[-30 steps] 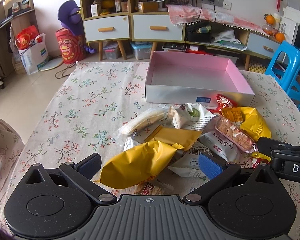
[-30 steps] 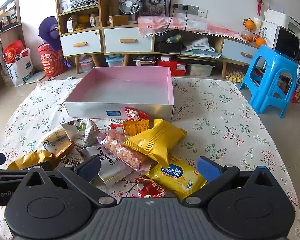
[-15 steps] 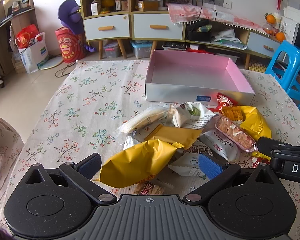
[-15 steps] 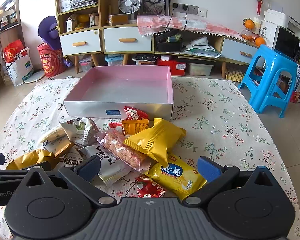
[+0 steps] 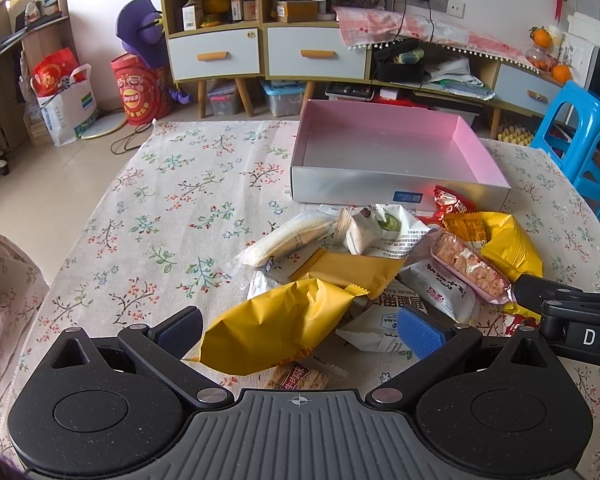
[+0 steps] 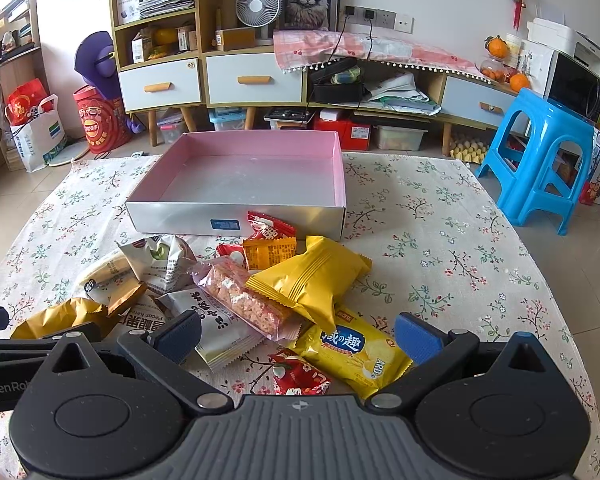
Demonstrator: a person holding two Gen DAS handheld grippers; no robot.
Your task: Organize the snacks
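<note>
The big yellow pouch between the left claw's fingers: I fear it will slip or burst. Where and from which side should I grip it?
Grip the yellow pouch across its puffed middle, coming straight forward and down with the left claw, whose open fingers already bracket it. It lies crosswise on top of the pile, and its flat sealed ends look too thin and slippery.
</note>
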